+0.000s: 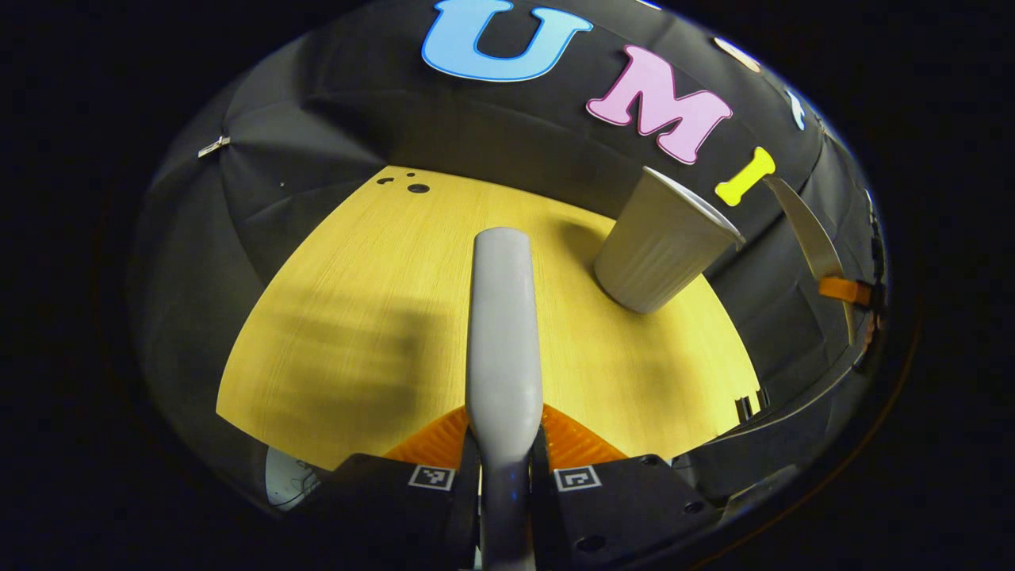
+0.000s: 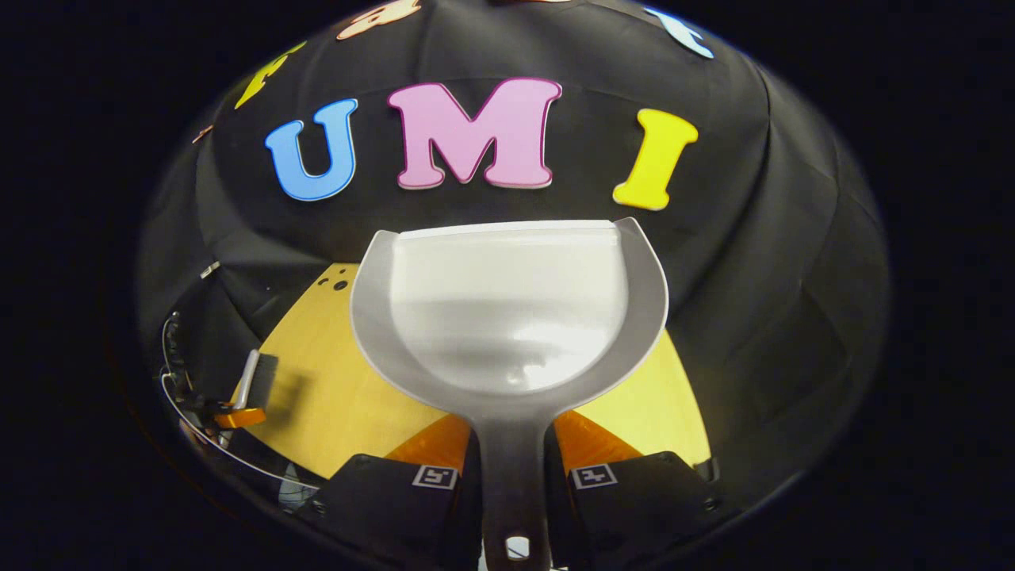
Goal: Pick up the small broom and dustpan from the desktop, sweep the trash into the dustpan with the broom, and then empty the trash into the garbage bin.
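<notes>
Broom and dustpan both held above the desktop (image 1: 333,317).
Left gripper (image 1: 504,452) pinches the broom (image 1: 501,317); right gripper (image 2: 511,460) clamps the dustpan (image 2: 507,317) handle (pan looks bare).

Broom (image 1: 503,333) bristles hidden; dustpan (image 2: 507,317) handle cut off

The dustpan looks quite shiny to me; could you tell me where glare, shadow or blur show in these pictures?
Right gripper view: soft glare on the dustpan bowl, and the fisheye bows its lip. Left gripper view: smeared shadow on the desk left of the broom handle; the bin leans from lens distortion and throws a faint shadow to its left.
</notes>
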A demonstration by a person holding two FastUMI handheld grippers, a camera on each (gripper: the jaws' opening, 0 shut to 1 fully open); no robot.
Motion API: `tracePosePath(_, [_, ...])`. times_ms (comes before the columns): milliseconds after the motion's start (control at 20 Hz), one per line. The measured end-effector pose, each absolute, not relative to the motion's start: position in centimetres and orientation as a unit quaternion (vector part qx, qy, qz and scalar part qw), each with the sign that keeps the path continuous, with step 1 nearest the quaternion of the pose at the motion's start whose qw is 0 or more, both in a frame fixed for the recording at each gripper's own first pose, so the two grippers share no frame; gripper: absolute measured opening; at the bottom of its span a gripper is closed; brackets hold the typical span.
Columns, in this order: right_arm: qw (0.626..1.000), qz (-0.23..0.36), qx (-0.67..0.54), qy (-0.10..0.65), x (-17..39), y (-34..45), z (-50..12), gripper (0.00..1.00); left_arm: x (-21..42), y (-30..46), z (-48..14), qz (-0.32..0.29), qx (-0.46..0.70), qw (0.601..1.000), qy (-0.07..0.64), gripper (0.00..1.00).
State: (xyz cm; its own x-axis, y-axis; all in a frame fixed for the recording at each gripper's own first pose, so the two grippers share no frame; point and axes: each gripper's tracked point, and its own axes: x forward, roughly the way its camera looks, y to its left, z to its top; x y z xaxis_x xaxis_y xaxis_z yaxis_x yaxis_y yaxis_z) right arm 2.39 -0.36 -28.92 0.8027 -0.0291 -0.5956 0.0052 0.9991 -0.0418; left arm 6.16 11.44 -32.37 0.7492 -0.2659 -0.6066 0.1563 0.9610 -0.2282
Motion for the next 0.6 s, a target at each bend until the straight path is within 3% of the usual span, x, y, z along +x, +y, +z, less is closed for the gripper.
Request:
tracePosePath(250, [0.915, 0.01, 0.006, 0.403, -4.2, 3.5, -39.0, 0.37, 6.0, 12.2, -35.7, -0.111, -0.05, 0.923, 0.365, 0.34])
tracePosePath(550, [0.88, 0.055, 0.006, 0.472, -4.8, 9.0, -48.2, 0.37, 8.4, 11.7, -37.8, -0.092, 0.007, 0.916, 0.391, 0.31])
tracePosePath(600, [0.878, 0.063, 0.0, 0.474, -4.3, 9.5, -49.1, 0.37, 9.0, 11.7, -38.0, -0.088, 0.02, 0.915, 0.394, 0.35])
